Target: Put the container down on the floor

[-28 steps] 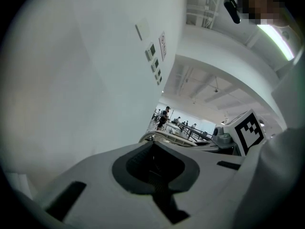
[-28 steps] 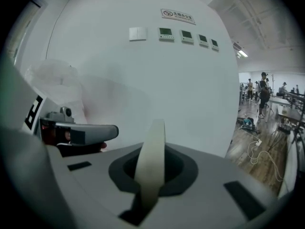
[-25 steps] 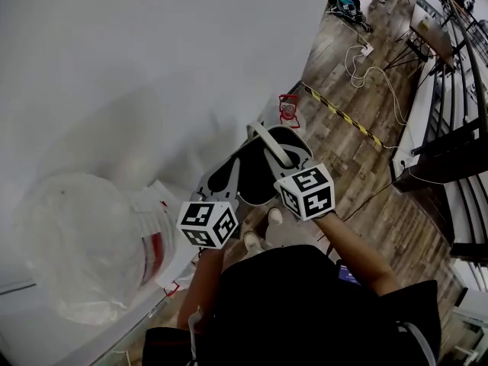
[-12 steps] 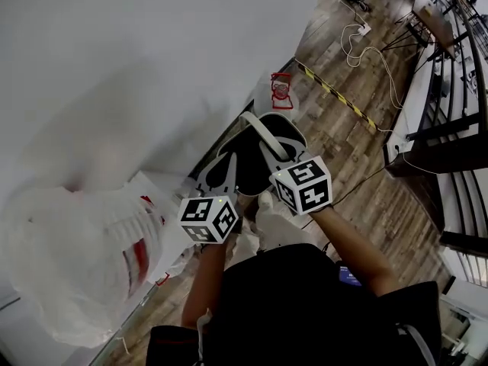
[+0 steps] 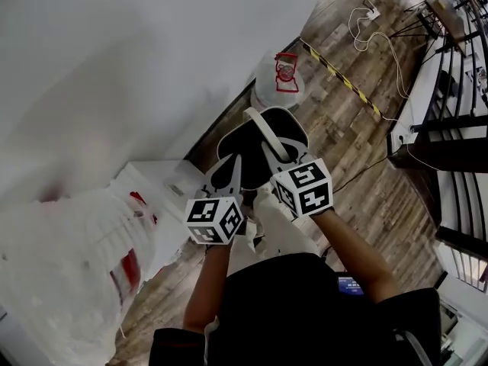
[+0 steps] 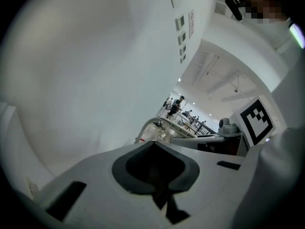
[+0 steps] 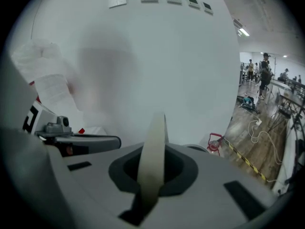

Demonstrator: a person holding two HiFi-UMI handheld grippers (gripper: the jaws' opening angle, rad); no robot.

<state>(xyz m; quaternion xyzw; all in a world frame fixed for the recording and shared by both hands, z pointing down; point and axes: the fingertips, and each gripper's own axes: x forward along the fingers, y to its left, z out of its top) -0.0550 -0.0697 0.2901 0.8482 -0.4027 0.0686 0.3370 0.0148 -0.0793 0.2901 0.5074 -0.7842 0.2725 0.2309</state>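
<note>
In the head view my two grippers are held side by side in front of the person's body, pointing at a white wall. My right gripper (image 5: 268,132) (image 7: 152,173) is shut on a pale flat band (image 5: 265,136) (image 7: 153,147) that stands up between its jaws. The band arcs away as a loop (image 6: 151,124); whatever hangs from it is hidden under the grippers. My left gripper (image 5: 229,170) (image 6: 155,171) is shut with nothing between its jaws. A white container with a red mark (image 5: 279,81) (image 7: 215,141) stands on the wooden floor by the wall.
White plastic bags with red print (image 5: 91,258) are piled at the left beside a white box (image 5: 164,185). Yellow-black tape (image 5: 343,82) and loose cables (image 5: 374,25) cross the wood floor (image 5: 358,151). Dark railings (image 5: 450,128) stand on the right. People stand far off (image 7: 261,73).
The view has swung: the bags slid down and left, and the red-marked container moved up the picture. Both grippers stay together, the right still shut on the band.
</note>
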